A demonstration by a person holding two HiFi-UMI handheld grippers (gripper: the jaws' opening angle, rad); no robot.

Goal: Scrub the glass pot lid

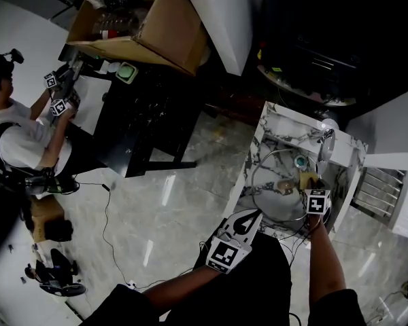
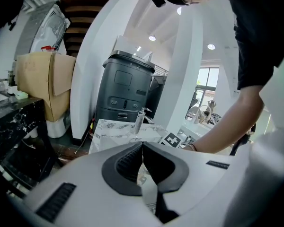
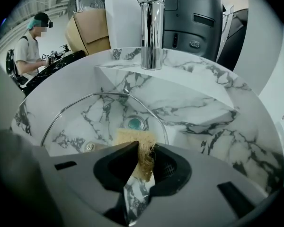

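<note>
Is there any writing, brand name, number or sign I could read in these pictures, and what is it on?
No text here is readable.
On the left-hand cube of the left gripper: a black-and-white square pattern, no letters.
On the right-hand cube of the right gripper: the same.
On the cardboard box: faint print, too blurred.
On the dark grey machine: panel marks, too small.
On the sponge, glass pot lid and sink: no print.

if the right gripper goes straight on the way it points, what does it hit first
The sponge clamped in the right gripper leads and would likely meet the glass pot lid lying in the sink; they may already touch.
</note>
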